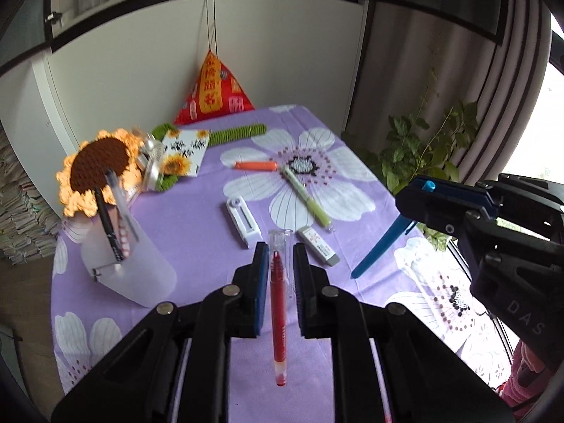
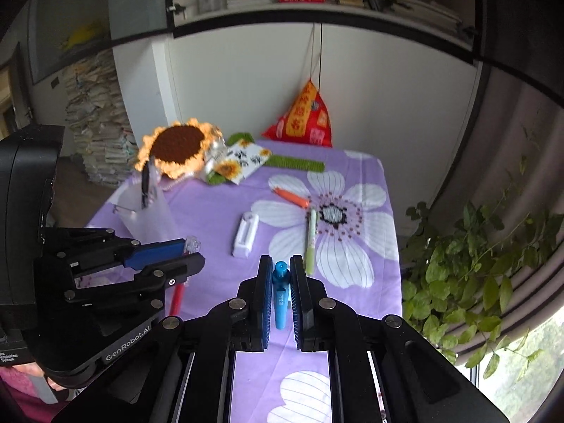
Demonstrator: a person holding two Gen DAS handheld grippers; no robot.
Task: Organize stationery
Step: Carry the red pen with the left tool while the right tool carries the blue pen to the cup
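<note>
In the left wrist view my left gripper (image 1: 279, 250) is shut on a red pen (image 1: 278, 317), whose clear cap pokes out past the fingertips. It hangs above the purple floral tablecloth (image 1: 197, 232). To the right, my right gripper (image 1: 417, 199) is shut on a blue pen (image 1: 382, 248) that slants down. In the right wrist view the blue pen (image 2: 281, 296) stands between the pads of my right gripper (image 2: 281, 261). My left gripper (image 2: 187, 252) with the red pen (image 2: 178, 298) is at the left. A frosted pen cup (image 1: 130, 268) holding a black pen stands at the left.
On the cloth lie an orange pen (image 1: 255, 166), a green pen (image 1: 306, 194), a white correction tape (image 1: 243, 222) and an eraser (image 1: 319, 246). A crochet sunflower (image 1: 98, 172) and a red pyramid bag (image 1: 213, 91) sit at the back. A leafy plant (image 1: 423, 151) stands beyond the right edge.
</note>
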